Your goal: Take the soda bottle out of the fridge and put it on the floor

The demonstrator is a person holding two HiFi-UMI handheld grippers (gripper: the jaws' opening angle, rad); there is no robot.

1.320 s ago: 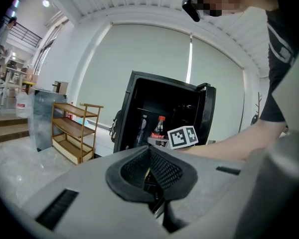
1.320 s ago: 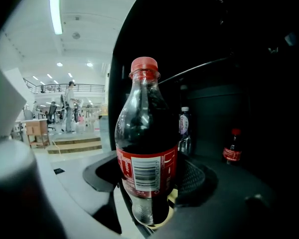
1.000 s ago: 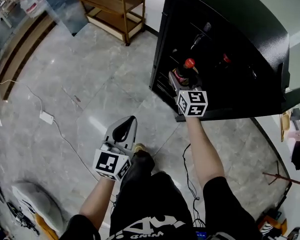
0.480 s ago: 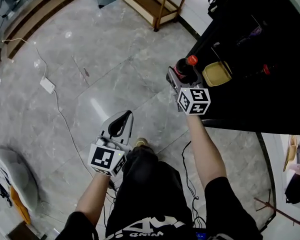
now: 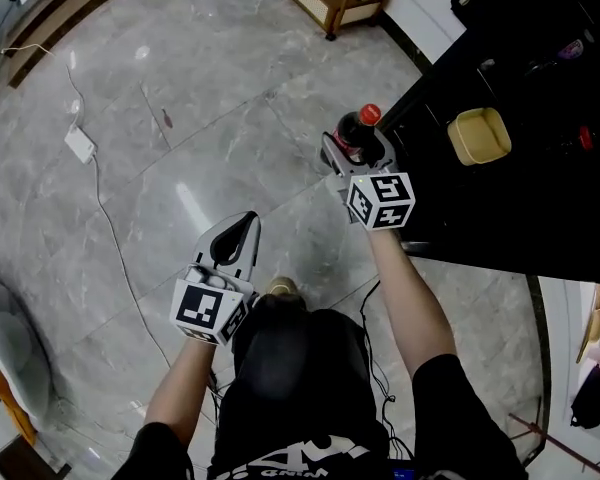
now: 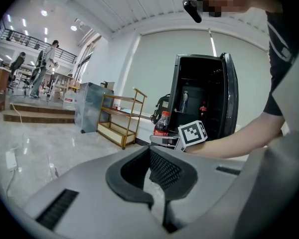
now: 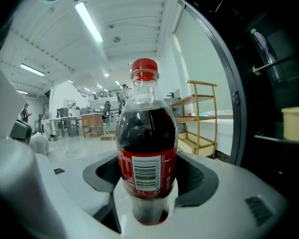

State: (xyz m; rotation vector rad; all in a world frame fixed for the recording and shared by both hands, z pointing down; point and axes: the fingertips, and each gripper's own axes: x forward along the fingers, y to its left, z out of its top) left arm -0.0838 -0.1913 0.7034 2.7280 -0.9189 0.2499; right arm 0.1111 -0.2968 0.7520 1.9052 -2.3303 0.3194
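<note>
One soda bottle (image 7: 146, 156) (dark cola (image 7: 145, 126) inside) in right gripper (image 7: 149, 179).

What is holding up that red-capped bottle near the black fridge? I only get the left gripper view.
Observer: The right gripper. Its jaws are shut on the soda bottle at the label, as the right gripper view shows.
Operator: Is it inside the fridge?
Observer: No. In the head view it hangs just outside the fridge, above the grey floor.
Operator: Anything on the shelves?
Observer: A pale yellow container sits on one.
</note>
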